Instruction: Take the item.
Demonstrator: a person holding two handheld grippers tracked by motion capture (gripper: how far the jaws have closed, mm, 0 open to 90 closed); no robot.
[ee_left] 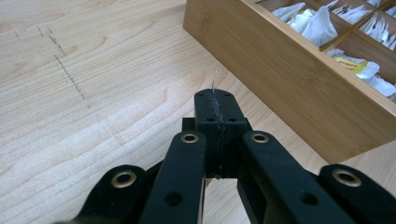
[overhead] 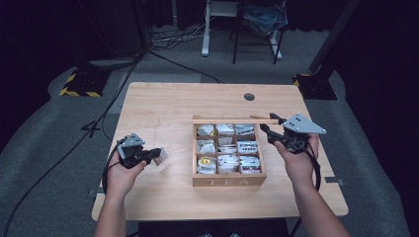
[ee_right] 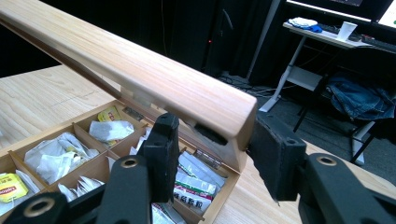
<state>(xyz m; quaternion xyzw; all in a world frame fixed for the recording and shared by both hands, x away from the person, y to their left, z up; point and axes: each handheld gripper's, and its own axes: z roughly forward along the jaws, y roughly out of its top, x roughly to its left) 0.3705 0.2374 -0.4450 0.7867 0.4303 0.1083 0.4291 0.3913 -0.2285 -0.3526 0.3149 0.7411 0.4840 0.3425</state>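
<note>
Tongs [overhead: 159, 156] above pale wooden table [overhead: 163, 103]

Smooth pale wooden tea box [overhead: 228, 180] and lid [ee_right: 140, 70]; paper sachets [ee_right: 56, 156]; matt black plastic tools.

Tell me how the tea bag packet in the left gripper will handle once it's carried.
The packet looks thin and flat, so probably very light and floppy. Only its edge shows between the shut jaws of the left gripper, so it may slip out. It will likely crumple, not break.
</note>
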